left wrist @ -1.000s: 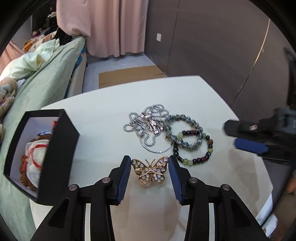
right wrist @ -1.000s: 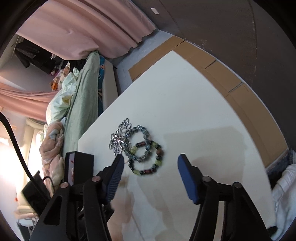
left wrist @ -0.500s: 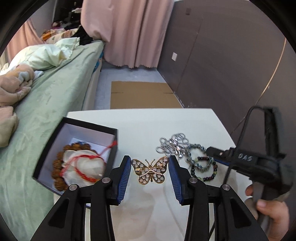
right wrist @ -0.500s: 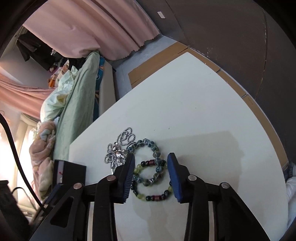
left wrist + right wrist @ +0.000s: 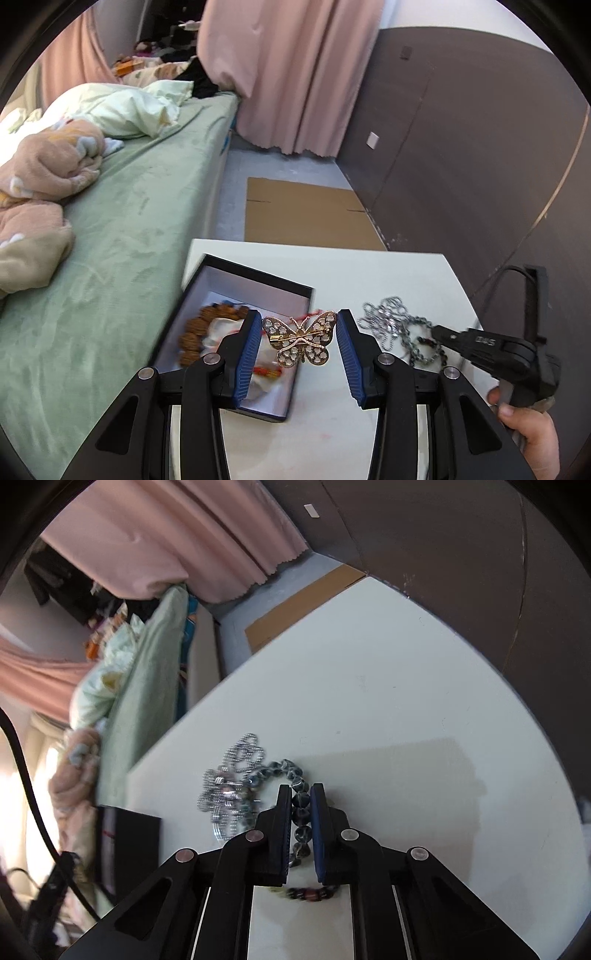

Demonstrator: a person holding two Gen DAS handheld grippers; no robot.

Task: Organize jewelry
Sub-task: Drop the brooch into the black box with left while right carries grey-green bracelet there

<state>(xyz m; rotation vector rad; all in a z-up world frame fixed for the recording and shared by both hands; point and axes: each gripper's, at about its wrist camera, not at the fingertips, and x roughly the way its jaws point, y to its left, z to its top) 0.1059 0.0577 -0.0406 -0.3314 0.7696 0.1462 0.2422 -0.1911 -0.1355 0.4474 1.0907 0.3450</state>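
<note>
Left wrist view: the butterfly brooch [image 5: 300, 341] is pinched across its wingtips by the left gripper [image 5: 299, 345], its long axis spanning the jaws, and is carried clear of the table [image 5: 369, 266]. Just beyond and to the left lies the open black box [image 5: 258, 275], its near right corner beneath the brooch, so a short move leftward and forward is judged to be needed. Farther right, the right gripper [image 5: 300, 808] has just been closing and is clamped on the grey bead bracelet [image 5: 295, 775], beside the silver chain [image 5: 232, 775].
</note>
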